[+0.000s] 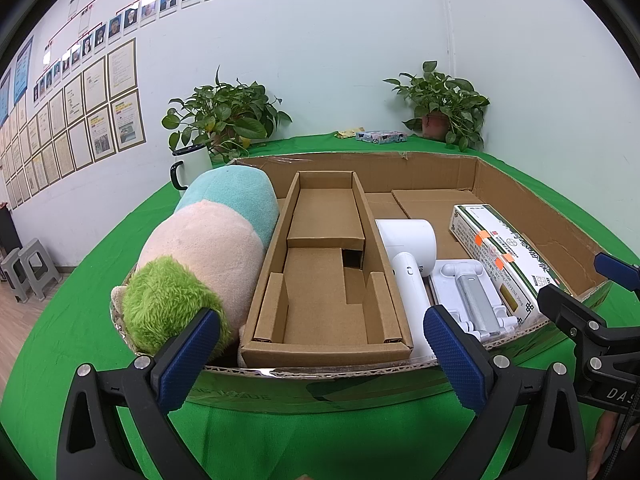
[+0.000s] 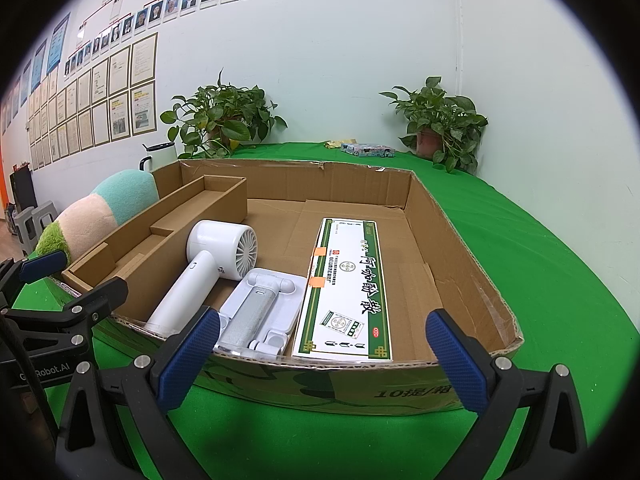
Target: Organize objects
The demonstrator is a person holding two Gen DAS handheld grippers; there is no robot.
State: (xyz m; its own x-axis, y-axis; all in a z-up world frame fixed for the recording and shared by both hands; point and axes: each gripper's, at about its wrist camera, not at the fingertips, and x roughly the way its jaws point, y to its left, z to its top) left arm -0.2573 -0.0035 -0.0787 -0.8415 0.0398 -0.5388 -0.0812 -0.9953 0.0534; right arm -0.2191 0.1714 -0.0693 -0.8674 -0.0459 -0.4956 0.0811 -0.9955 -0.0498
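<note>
A low cardboard tray [image 1: 536,216] [image 2: 460,240] lies on the green table. In it, left to right: a striped plush toy [image 1: 208,256] [image 2: 96,216], an empty cardboard insert box [image 1: 324,280] [image 2: 160,232], a white handheld fan [image 1: 412,256] [image 2: 212,264], a white folding stand [image 1: 476,300] [image 2: 260,308] and a green-and-white medicine box [image 1: 500,256] [image 2: 348,288]. My left gripper [image 1: 324,360] is open and empty just before the tray's near wall. My right gripper [image 2: 324,360] is open and empty beside it, before the tray's right half.
Two potted plants [image 1: 228,116] [image 1: 444,108] stand at the table's back by the wall. A white mug [image 1: 192,164] stands behind the plush toy. A small patterned box [image 1: 380,136] lies at the back. Grey stools [image 1: 28,268] stand on the floor at left.
</note>
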